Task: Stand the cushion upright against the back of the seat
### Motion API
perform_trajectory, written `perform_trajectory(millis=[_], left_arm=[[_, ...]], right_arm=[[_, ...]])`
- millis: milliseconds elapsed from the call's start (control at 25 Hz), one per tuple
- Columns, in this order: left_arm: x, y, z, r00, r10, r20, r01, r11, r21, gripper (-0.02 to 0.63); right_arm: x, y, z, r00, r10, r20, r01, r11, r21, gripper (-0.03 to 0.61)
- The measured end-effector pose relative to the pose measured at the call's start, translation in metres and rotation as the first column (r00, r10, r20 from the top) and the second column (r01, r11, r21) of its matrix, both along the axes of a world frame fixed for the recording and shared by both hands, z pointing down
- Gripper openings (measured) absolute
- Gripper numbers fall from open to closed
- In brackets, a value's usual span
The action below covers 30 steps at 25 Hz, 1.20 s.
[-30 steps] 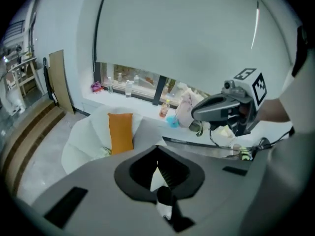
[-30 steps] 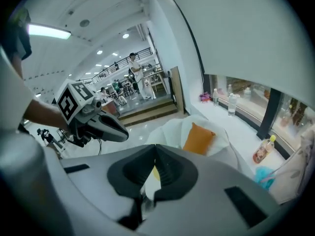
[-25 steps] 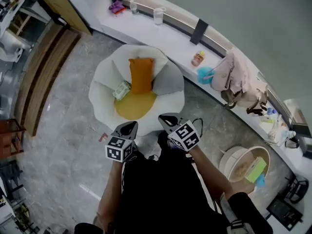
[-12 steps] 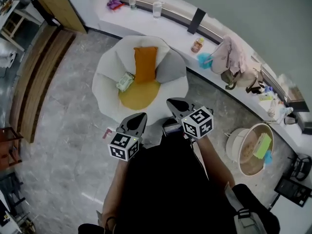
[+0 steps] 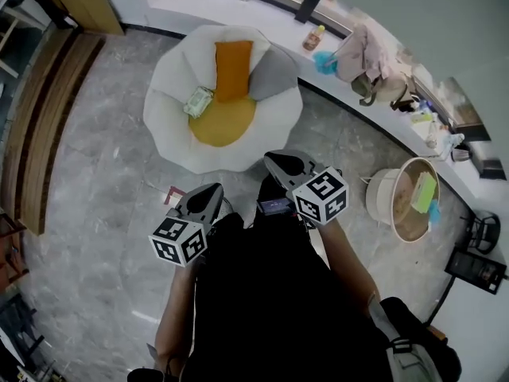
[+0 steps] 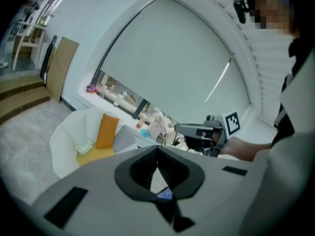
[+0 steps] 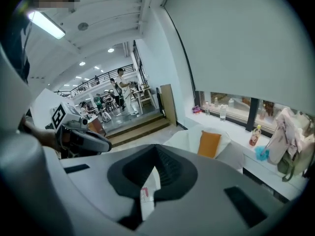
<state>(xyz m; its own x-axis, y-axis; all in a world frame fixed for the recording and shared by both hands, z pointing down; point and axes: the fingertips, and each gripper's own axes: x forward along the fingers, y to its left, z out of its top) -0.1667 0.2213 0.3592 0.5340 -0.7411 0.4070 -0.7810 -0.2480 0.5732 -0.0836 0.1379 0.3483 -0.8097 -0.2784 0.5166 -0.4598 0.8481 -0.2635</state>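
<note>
The orange cushion stands upright against the back of the white round armchair, above its yellow seat pad. A grey cushion leans to its right. Both grippers are held near the person's body, well short of the chair. My left gripper is shut and holds nothing. My right gripper is likewise shut and empty. The left gripper view shows the cushion far off beyond the shut left gripper. In the right gripper view the cushion is also distant past the right gripper.
A green packet lies on the chair's left side. A white window ledge behind the chair carries bottles and a heap of clothes. A round basket stands at the right, wooden steps at the left.
Both grippers have drawn back from the chair toward the person, still shut. The chair and cushion now sit farther off, higher in the head view.
</note>
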Motion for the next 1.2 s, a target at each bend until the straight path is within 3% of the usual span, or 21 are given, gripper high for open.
perform_trajectory(millis=[80, 360, 560, 680, 800, 960, 1200], left_arm=[[-0.003, 0.012, -0.014, 0.998, 0.004, -0.066, -0.004, 1.000, 0.001, 0.013], [0.023, 0.026, -0.034, 0.987, 0.082, -0.135, -0.077, 0.996, 0.043, 0.014], [0.052, 0.020, -0.054, 0.988, 0.101, -0.120, -0.091, 0.992, 0.085, 0.014], [0.079, 0.020, -0.069, 0.982, 0.158, -0.104, -0.147, 0.983, 0.110, 0.014], [0.097, 0.018, -0.081, 0.965, 0.224, -0.138, -0.208, 0.971, 0.118, 0.014], [0.101, 0.008, -0.091, 0.974, 0.207, -0.088, -0.193, 0.970, 0.145, 0.014], [0.114, 0.005, -0.092, 0.973, 0.219, -0.070, -0.207, 0.966, 0.152, 0.014]], right_arm=[[0.002, 0.017, -0.005, 1.000, 0.031, 0.000, -0.031, 0.999, -0.016, 0.015], [0.025, 0.039, -0.021, 0.995, 0.091, -0.031, -0.092, 0.996, -0.017, 0.015], [0.036, 0.047, -0.049, 0.998, 0.045, 0.044, -0.045, 0.999, 0.009, 0.015], [0.047, 0.057, -0.072, 0.995, -0.012, 0.098, 0.007, 0.999, 0.051, 0.015], [0.062, 0.064, -0.086, 0.987, -0.010, 0.158, 0.000, 0.998, 0.065, 0.015], [0.081, 0.064, -0.089, 0.977, 0.018, 0.211, -0.025, 0.999, 0.033, 0.015], [0.101, 0.065, -0.088, 0.978, 0.005, 0.208, -0.017, 0.998, 0.053, 0.015]])
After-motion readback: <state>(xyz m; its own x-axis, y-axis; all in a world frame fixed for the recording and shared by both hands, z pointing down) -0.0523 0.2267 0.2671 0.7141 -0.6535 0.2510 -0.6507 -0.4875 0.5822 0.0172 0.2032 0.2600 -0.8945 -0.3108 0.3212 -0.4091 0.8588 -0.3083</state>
